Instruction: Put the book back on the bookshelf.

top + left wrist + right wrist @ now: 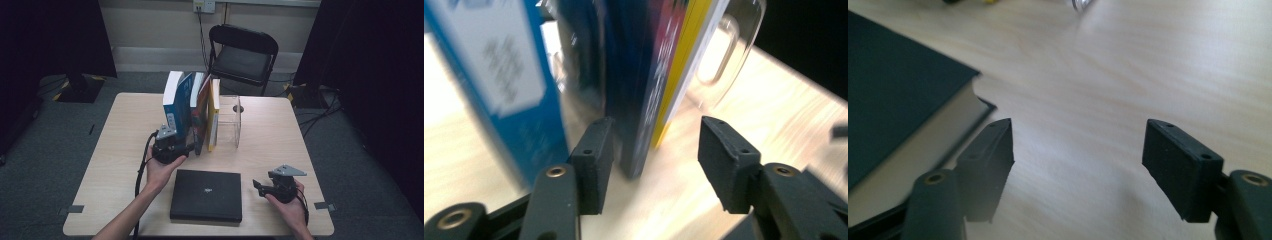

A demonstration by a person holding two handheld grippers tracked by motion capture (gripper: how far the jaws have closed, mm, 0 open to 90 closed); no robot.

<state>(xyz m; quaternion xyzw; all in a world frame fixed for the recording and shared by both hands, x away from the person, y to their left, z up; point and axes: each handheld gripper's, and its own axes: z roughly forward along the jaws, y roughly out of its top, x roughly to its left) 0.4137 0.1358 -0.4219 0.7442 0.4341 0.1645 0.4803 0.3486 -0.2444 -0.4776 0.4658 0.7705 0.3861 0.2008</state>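
Several books stand upright in a row at the table's middle: a blue-and-white book [175,102] [499,75], a dark blue book [192,110] [634,75], a red-spined book [201,115] and a yellow book [214,117] [684,55]. They lean against a clear plastic holder [231,122] [724,55]. My left gripper [187,149] [656,160] is low at the foot of the row. It is open, with the dark blue book's bottom corner between its jaws but untouched. A black book [206,195] [893,85] lies flat near the front edge. To its right, my right gripper [257,186] [1078,160] stands open over bare wood.
The light wooden table [130,120] has free room on its left and right sides. A black folding chair [243,55] stands behind the far edge. Cables trail from both grippers over the front edge.
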